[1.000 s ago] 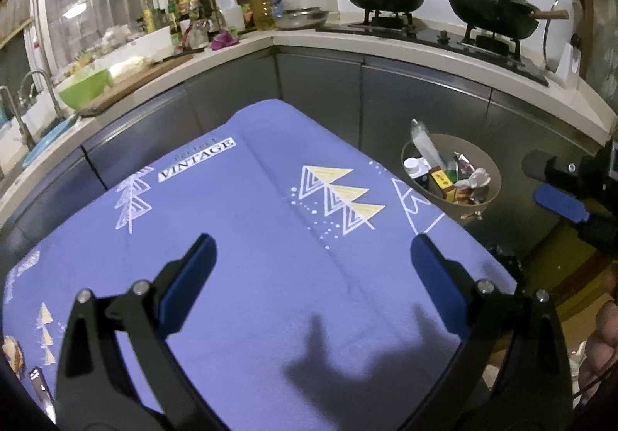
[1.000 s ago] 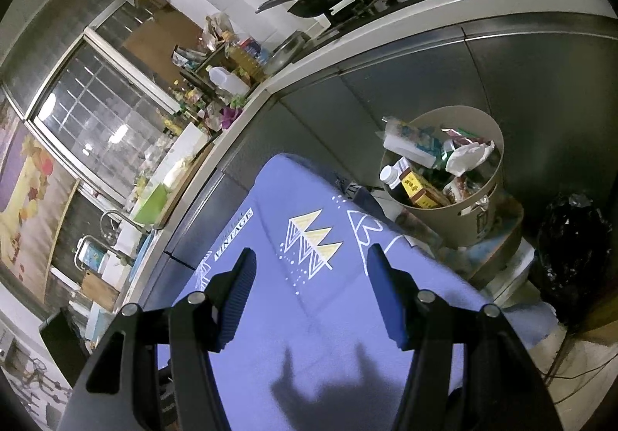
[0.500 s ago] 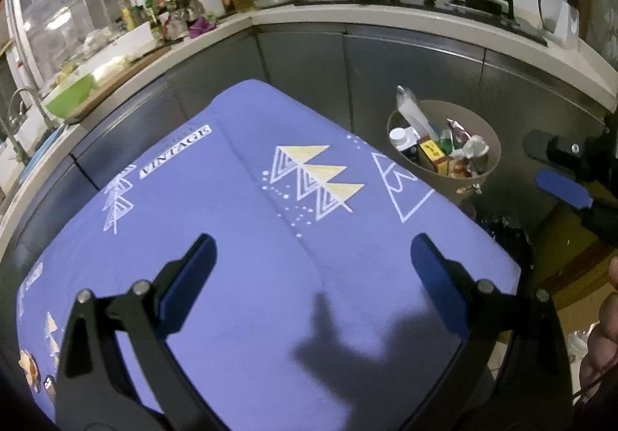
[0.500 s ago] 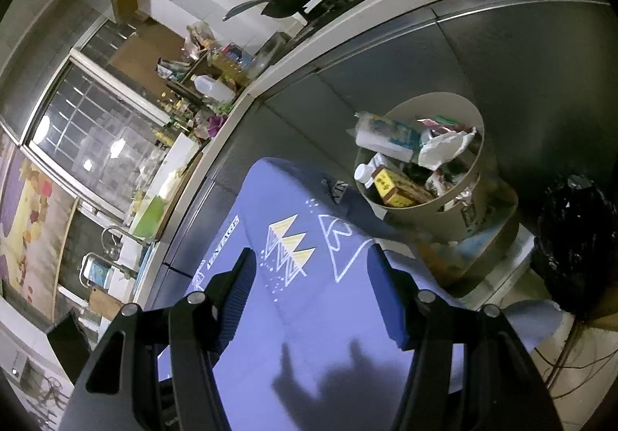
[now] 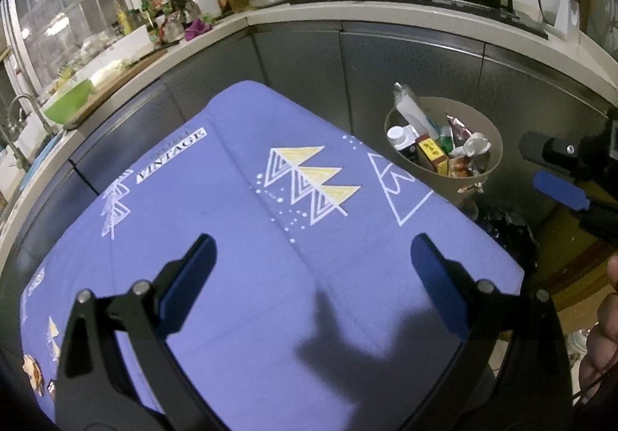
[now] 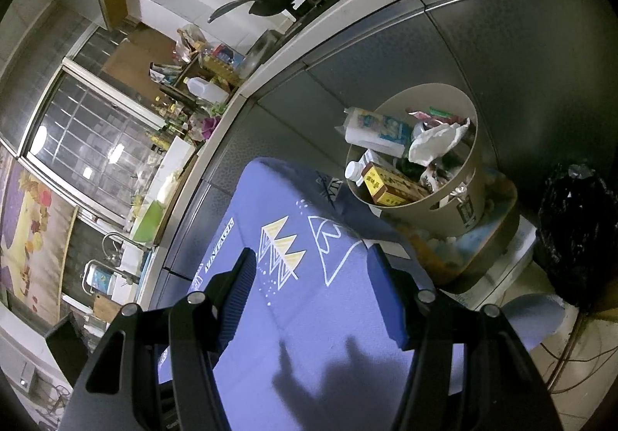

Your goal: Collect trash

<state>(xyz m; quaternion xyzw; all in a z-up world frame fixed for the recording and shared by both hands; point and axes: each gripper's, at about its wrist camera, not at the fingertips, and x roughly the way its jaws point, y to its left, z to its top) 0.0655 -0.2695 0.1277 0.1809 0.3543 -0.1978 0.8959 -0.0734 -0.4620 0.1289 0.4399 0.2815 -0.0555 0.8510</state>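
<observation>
I hold both claws, left claw and right claw, released and empty over the bare blue-clothed tabletop; beyond its corner, the trash sits collected in the beige bin, likely my next reach.

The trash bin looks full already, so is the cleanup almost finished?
Mostly, it seems. The bin already holds a bottle, a yellow box and crumpled paper. Both the left gripper and right gripper are open and empty. A few small scraps remain at the purple cloth's edge.
</observation>
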